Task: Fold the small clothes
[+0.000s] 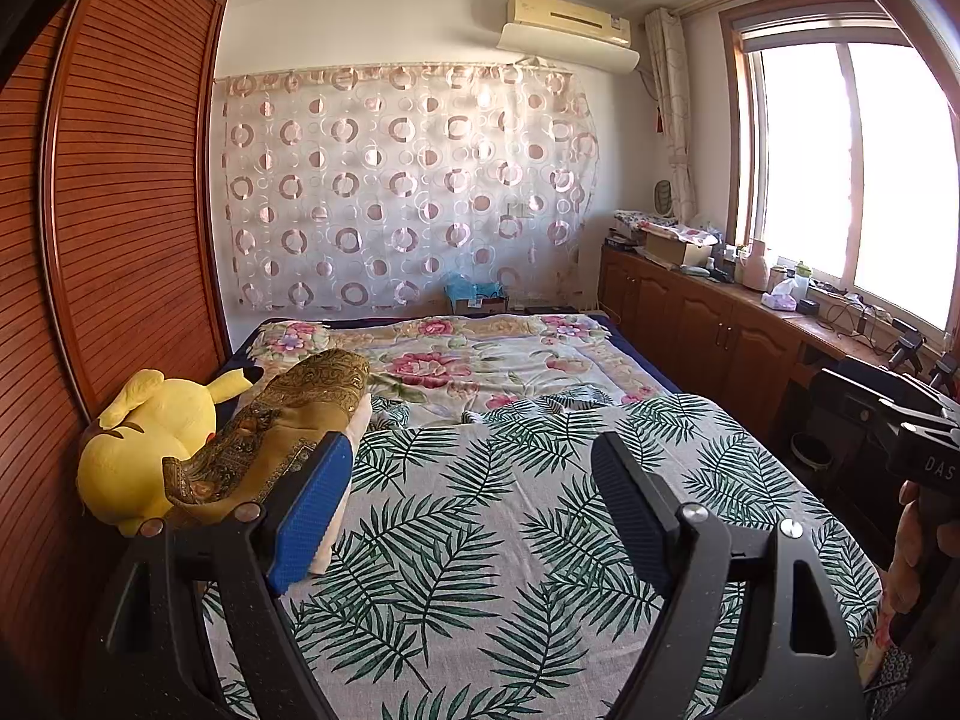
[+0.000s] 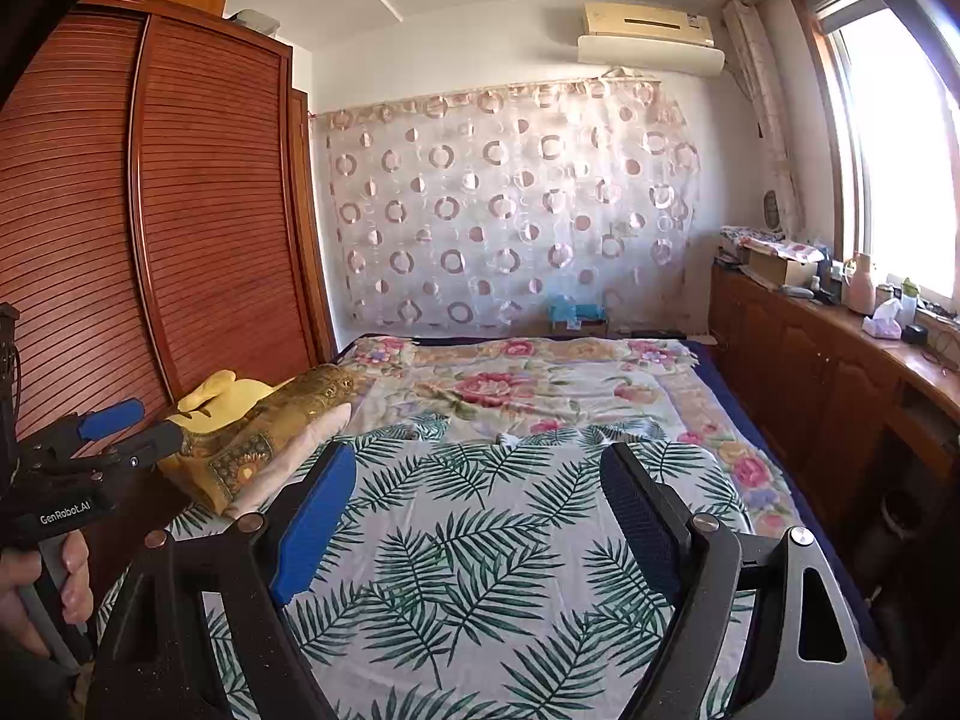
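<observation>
The small clothes to be folded could not be picked out for certain: the only loose fabric near the grippers was a gold patterned cloth [image 1: 282,420] lying over a pale pillow [image 2: 300,450] at the left side of the bed, and whether it was a garment could not be told. It looked light, soft and limp, likely to sag and slide when lifted, so a judgement would be to take it by a hem or corner and not by the middle. It rested against a yellow plush toy [image 1: 150,438] beside the slatted wooden wardrobe [image 1: 120,180]. The palm-leaf sheet [image 1: 510,510] covered the near half of the bed, with a floral blanket [image 1: 480,360] beyond it. The left gripper [image 1: 474,504] hovered over the leaf sheet with its jaws spread wide and nothing between them; the right gripper [image 2: 480,516] did the same, released and empty. A hand [image 2: 42,588] gripped the left gripper's handle, which read "GenRobot.AI"; the letters "DAS" showed on the right one's body. Further out were a circle-patterned curtain [image 1: 408,180], an air conditioner [image 1: 570,24], a bright window [image 1: 852,168] and a cluttered wooden desk [image 1: 750,312] below it.
</observation>
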{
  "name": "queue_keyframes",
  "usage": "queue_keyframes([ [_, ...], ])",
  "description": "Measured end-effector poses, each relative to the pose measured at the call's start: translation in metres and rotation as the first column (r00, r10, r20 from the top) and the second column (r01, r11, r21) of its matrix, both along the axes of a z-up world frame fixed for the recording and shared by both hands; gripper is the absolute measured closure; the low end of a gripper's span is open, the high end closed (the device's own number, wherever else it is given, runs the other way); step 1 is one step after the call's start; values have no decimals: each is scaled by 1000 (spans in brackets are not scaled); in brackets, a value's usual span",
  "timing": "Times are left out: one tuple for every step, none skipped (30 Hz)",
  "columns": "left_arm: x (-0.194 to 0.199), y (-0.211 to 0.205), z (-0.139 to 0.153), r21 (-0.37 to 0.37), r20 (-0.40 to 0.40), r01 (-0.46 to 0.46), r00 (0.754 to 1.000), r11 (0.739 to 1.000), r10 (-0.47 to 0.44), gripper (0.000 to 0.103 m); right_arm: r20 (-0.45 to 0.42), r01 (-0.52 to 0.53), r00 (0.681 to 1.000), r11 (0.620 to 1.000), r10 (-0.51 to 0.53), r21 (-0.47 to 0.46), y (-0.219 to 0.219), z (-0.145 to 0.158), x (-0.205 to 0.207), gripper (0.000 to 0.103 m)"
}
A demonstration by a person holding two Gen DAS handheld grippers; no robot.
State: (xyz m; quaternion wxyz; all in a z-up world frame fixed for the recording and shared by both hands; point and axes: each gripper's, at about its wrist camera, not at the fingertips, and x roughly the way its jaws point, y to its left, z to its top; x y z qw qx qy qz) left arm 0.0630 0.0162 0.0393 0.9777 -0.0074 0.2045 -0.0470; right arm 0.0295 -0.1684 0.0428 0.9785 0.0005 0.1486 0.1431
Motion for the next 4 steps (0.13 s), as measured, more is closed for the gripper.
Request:
queue_keyframes([
  [0, 0, 0, 0, 0, 0, 1000, 1000, 0, 20, 0, 0, 1000, 1000, 0, 1, 0, 0, 0, 18],
  [0, 0, 0, -1, 0, 0, 1000, 1000, 0, 20, -1, -1, 1000, 1000, 1, 1, -1, 0, 0, 18],
  [0, 0, 0, -1, 0, 0, 1000, 1000, 0, 20, -1, -2, 1000, 1000, 2, 1, -1, 0, 0, 18],
  [0, 0, 0, 0, -1, 0, 1000, 1000, 0, 20, 1, -1, 1000, 1000, 1, 0, -1, 0, 0, 18],
])
